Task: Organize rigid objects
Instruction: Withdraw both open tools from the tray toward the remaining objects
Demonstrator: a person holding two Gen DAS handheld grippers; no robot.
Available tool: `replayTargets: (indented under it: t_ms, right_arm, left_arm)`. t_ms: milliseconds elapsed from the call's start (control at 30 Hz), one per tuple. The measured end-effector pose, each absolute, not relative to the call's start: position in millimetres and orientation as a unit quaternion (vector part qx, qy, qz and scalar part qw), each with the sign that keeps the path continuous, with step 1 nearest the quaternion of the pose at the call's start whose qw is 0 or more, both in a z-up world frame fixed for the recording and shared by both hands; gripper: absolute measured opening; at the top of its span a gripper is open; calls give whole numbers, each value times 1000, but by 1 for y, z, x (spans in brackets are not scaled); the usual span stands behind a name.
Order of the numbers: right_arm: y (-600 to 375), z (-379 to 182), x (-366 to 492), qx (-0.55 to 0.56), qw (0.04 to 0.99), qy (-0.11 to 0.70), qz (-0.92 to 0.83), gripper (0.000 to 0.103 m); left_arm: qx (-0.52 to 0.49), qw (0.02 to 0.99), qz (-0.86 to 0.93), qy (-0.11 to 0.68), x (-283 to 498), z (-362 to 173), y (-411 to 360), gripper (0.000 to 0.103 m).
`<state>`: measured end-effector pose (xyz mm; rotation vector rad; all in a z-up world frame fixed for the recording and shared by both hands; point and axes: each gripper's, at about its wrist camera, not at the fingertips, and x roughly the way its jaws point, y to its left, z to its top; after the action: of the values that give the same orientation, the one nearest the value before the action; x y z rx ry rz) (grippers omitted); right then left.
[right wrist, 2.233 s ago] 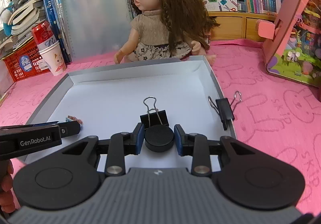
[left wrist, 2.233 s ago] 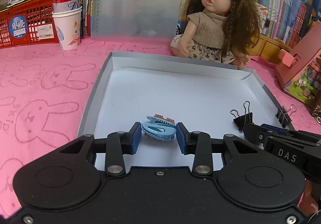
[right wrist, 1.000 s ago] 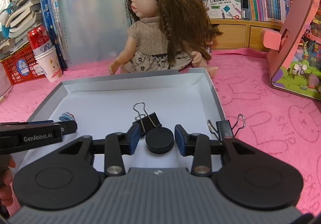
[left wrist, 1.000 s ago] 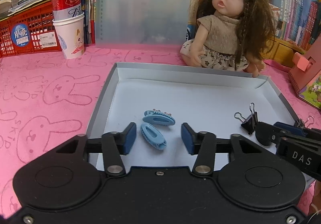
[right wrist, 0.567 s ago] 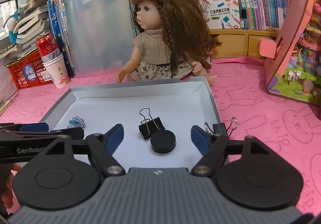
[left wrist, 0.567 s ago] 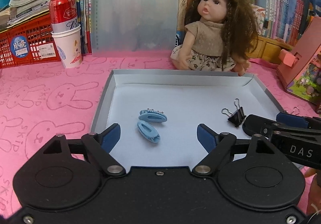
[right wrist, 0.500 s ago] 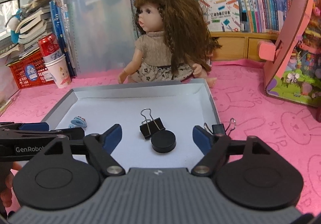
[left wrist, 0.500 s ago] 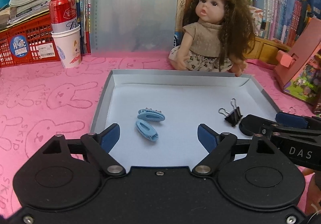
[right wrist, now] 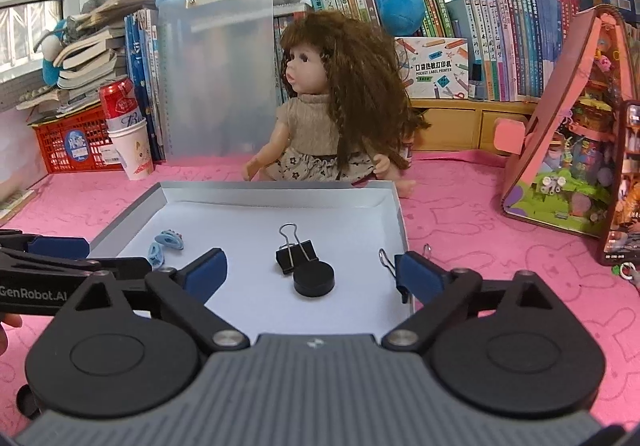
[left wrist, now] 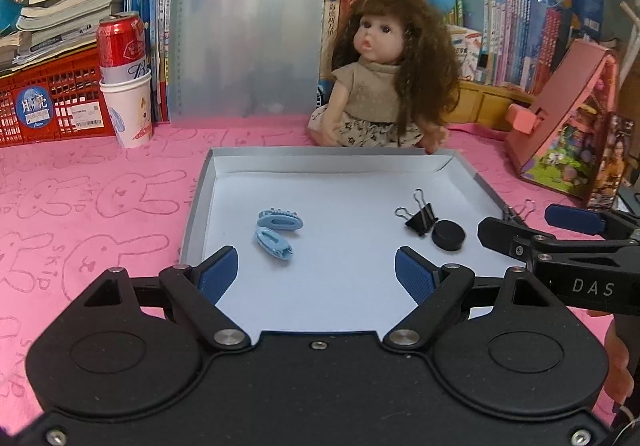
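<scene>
Nearest the lens, left tongs [left wrist: 316, 272] spread wide, freshly opened, nothing between the blue pads. Right tongs [right wrist: 310, 272] likewise spread, freshly opened further, gripping nothing; "DAS" printed on their side, "GenRobot.AI" on the left pair's. Just beyond the left tongs, two blue hair clips [left wrist: 276, 230] lying side by side on the white tray [left wrist: 320, 160] floor. Ahead of the right tongs, a black disc [right wrist: 313, 283] touching a black binder clip [right wrist: 297, 255]. Further off: doll [right wrist: 336, 106], red can [left wrist: 121, 46] in a paper cup [left wrist: 130, 112], box [right wrist: 434, 68] marked "POCKET LABEL PRINTER".
</scene>
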<state>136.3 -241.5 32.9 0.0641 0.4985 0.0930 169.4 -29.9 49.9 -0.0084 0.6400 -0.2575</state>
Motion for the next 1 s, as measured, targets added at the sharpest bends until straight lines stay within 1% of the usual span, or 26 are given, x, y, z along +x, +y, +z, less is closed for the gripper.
replayTargets:
  t_ms: [433, 733, 1000]
  right_arm:
    - [-241, 32, 98, 19, 969, 234, 73, 103]
    - [-241, 26, 68, 18, 969, 227, 97, 103]
    - [-234, 22, 41, -17, 970, 212, 120, 103]
  left_arm:
    - [-22, 945, -149, 289, 119, 56, -15, 86]
    - [-22, 942, -167, 291, 88, 49, -4, 86]
    - [-5, 947, -159, 278, 56, 39, 2, 87]
